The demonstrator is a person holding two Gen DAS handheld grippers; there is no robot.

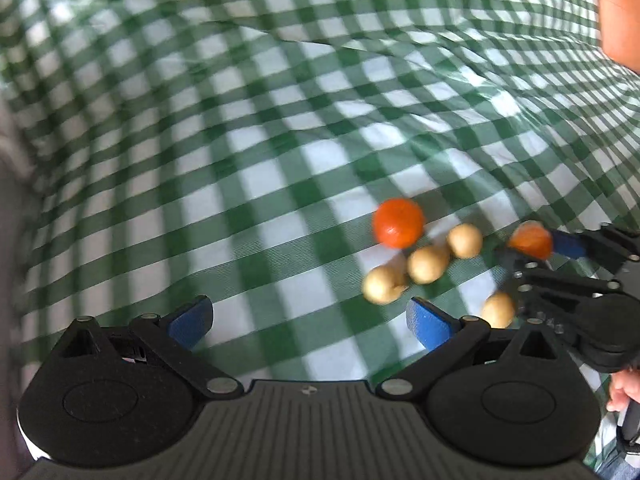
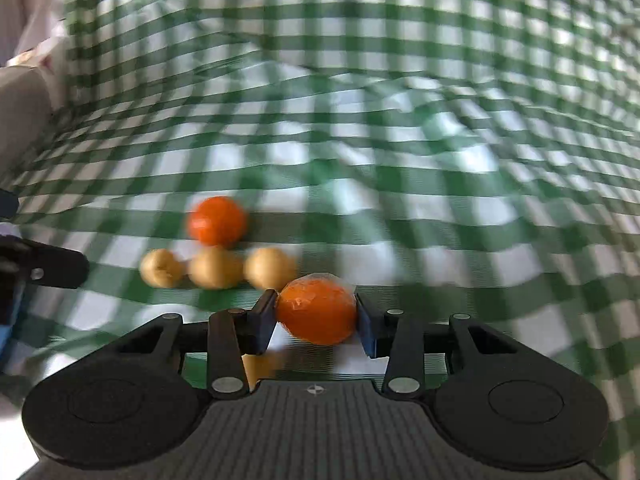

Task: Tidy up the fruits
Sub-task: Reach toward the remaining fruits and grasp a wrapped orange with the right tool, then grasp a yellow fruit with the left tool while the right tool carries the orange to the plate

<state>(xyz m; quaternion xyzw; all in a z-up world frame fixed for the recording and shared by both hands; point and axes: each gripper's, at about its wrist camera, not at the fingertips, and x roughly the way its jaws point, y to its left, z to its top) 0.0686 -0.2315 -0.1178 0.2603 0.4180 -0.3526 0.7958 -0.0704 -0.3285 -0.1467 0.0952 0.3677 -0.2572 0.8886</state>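
A bare orange fruit (image 1: 398,223) (image 2: 217,221) lies on the green checked cloth (image 1: 280,140) (image 2: 400,160). Three tan round fruits (image 1: 427,264) (image 2: 216,268) sit in a row just in front of it. Another tan one (image 1: 498,310) (image 2: 260,364) lies under my right gripper. My right gripper (image 2: 316,320) (image 1: 536,250) is shut on a second orange fruit (image 2: 316,310) (image 1: 532,240) that looks wrapped in clear film, held low over the cloth. My left gripper (image 1: 310,320) stands open with nothing between its pads, left of and nearer than the cluster.
The cloth is wrinkled, with raised folds behind the fruits (image 1: 460,80). An orange-brown object (image 1: 616,12) stands at the far right corner. A person's hand (image 1: 624,392) holds the right gripper. The cloth's left edge (image 2: 52,92) borders a pale surface.
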